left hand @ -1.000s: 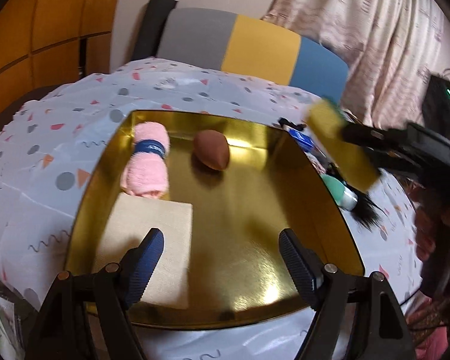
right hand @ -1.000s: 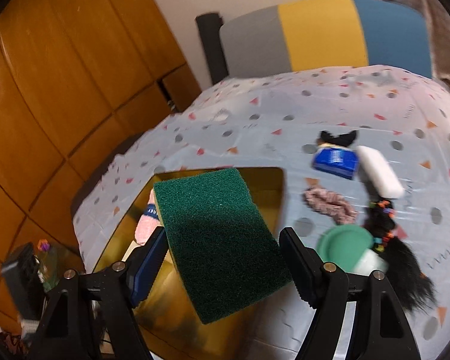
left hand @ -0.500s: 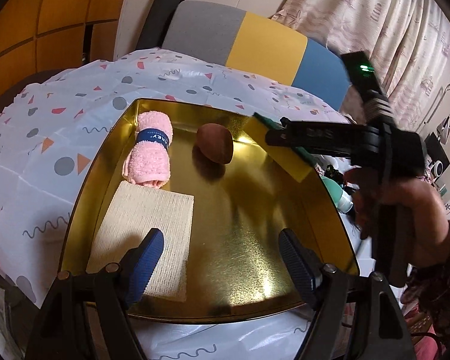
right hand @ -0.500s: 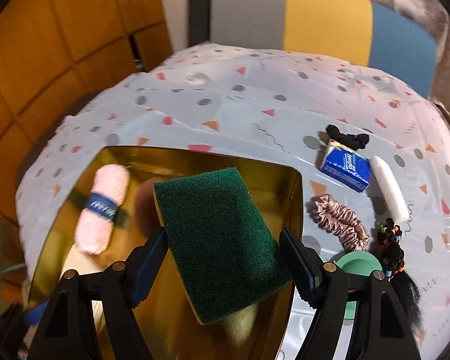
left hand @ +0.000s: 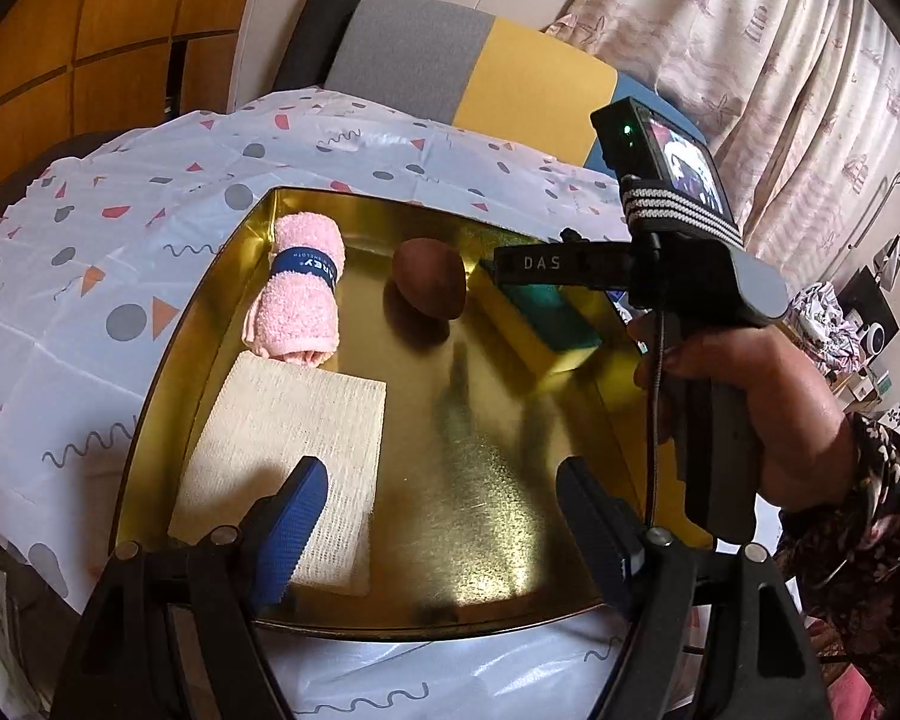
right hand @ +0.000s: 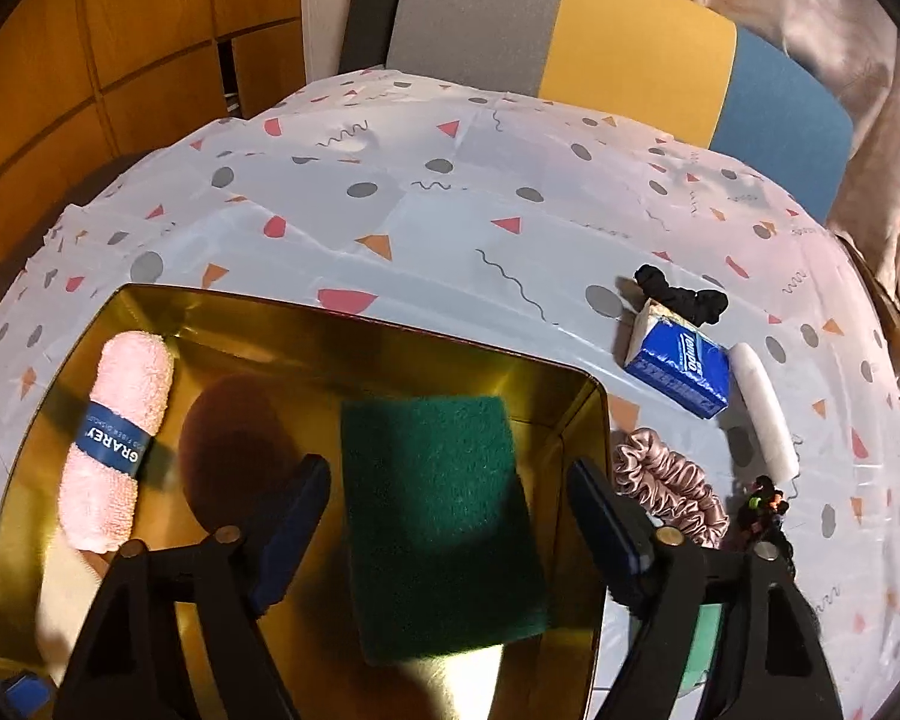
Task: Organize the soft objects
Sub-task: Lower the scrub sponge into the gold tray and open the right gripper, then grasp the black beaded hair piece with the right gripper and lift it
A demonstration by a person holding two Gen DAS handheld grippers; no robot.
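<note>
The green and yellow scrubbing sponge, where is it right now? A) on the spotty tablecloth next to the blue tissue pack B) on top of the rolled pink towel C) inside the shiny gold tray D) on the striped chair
C: the green and yellow scrubbing sponge lies on the floor of the shiny gold tray, beside the brown egg-shaped sponge, between the opening jaws of the right gripper.

Green sponge point(right hand: 444, 516) in gold tray point(right hand: 342, 330)
</note>
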